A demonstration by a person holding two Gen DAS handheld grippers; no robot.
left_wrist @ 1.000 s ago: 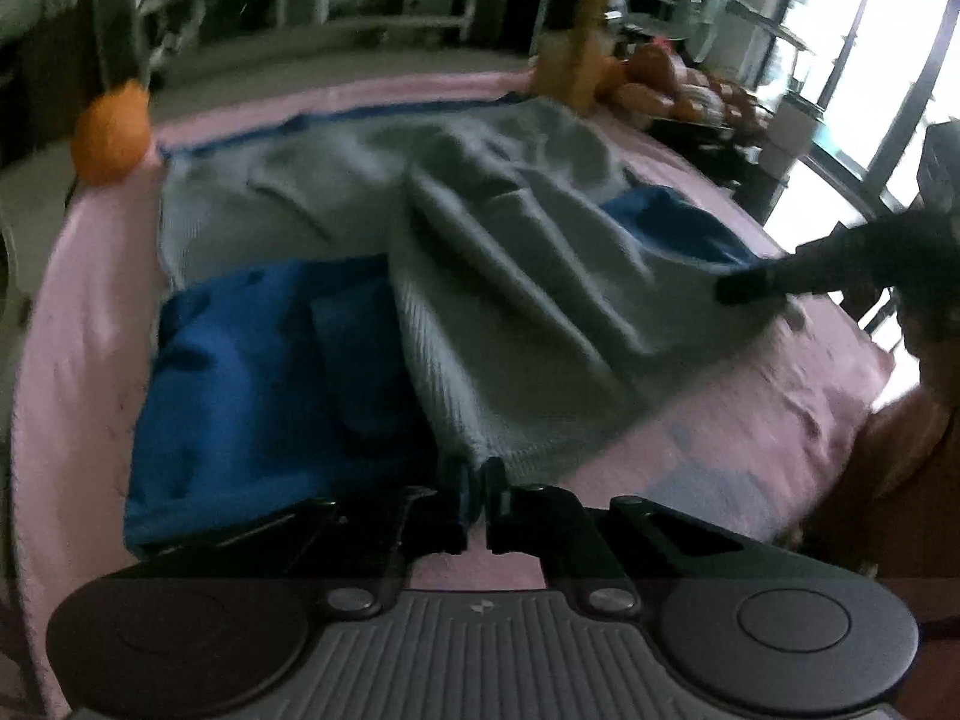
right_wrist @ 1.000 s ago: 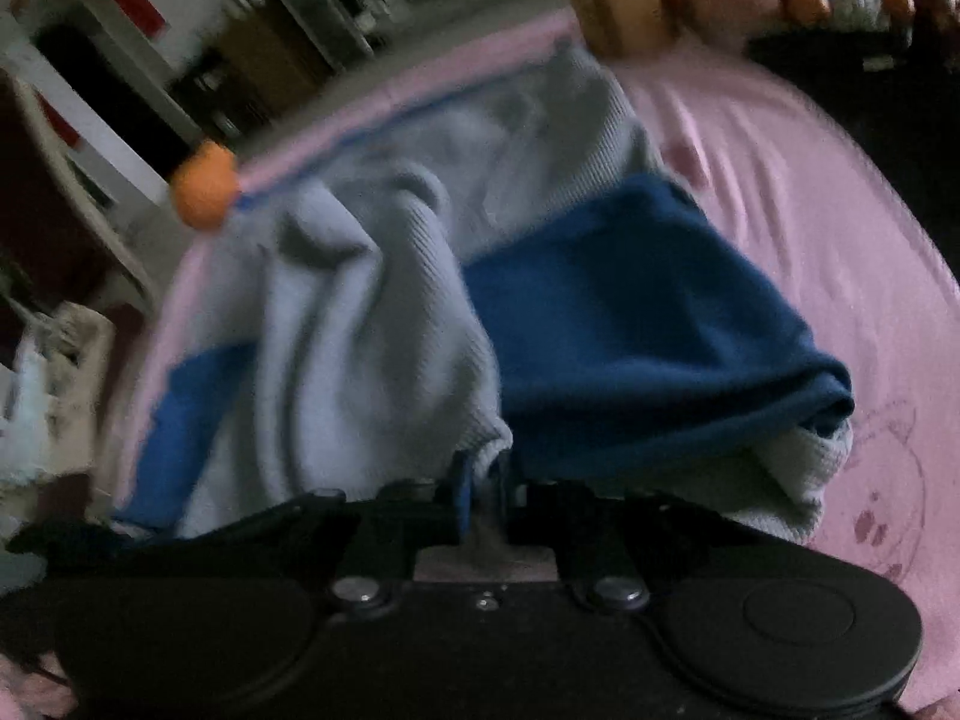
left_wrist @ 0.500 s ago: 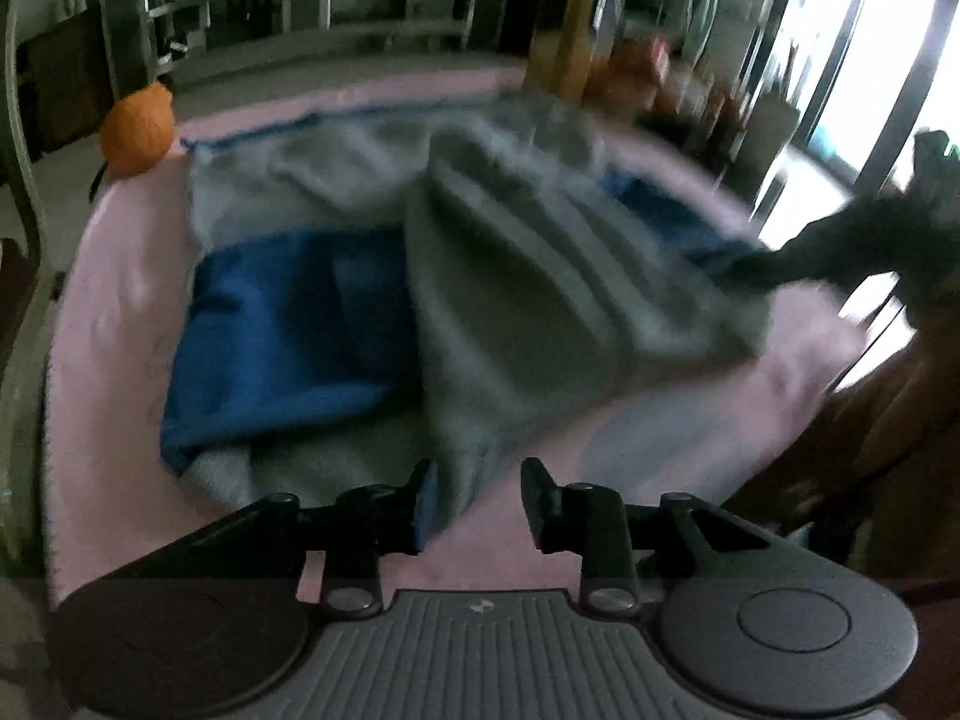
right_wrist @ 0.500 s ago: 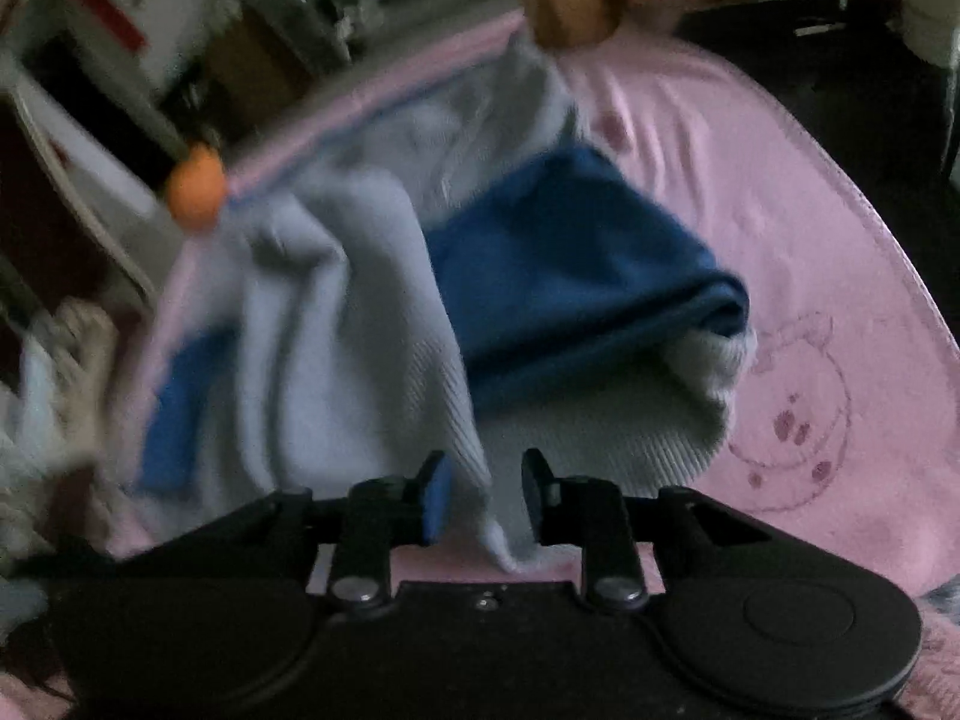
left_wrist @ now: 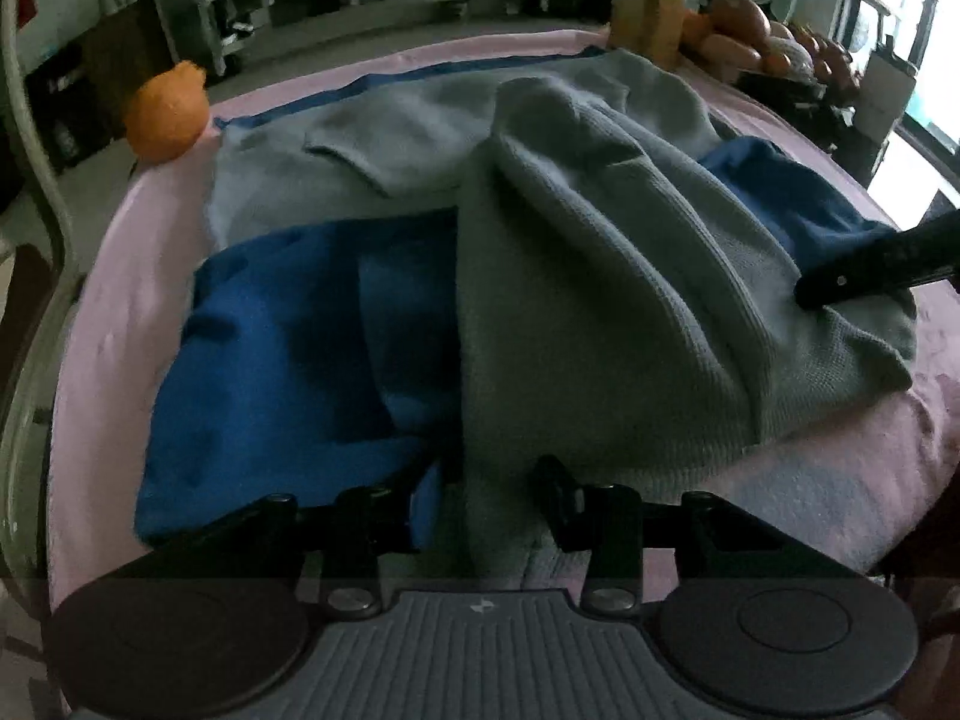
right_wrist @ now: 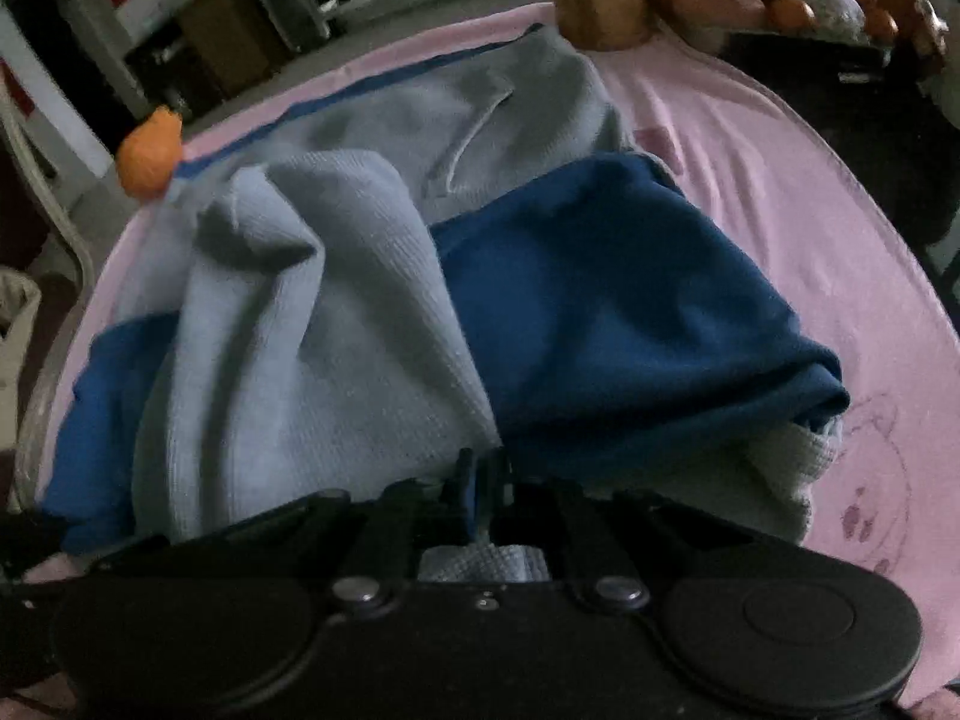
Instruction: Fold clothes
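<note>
The left claw (left_wrist: 489,495) had just opened, releasing the grey-and-blue sweater (left_wrist: 588,300); the right claw (right_wrist: 480,480) snapped shut on its hem.

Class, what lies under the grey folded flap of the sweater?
The sweater's blue part shows under the grey flap on both sides, over the pink cloth. What lies beneath the flap's middle is covered.

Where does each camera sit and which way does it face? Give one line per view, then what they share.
Left wrist: on the left claw, looking down across the grey and blue garment on the pink cover; its jaws, just opening, straddle the grey hem; the right claw enters from the right.
Right wrist: on the right claw, looking down the same garment; its jaws are shut on the cloth edge.
Shared: garment, pink cover, orange ball.
</note>
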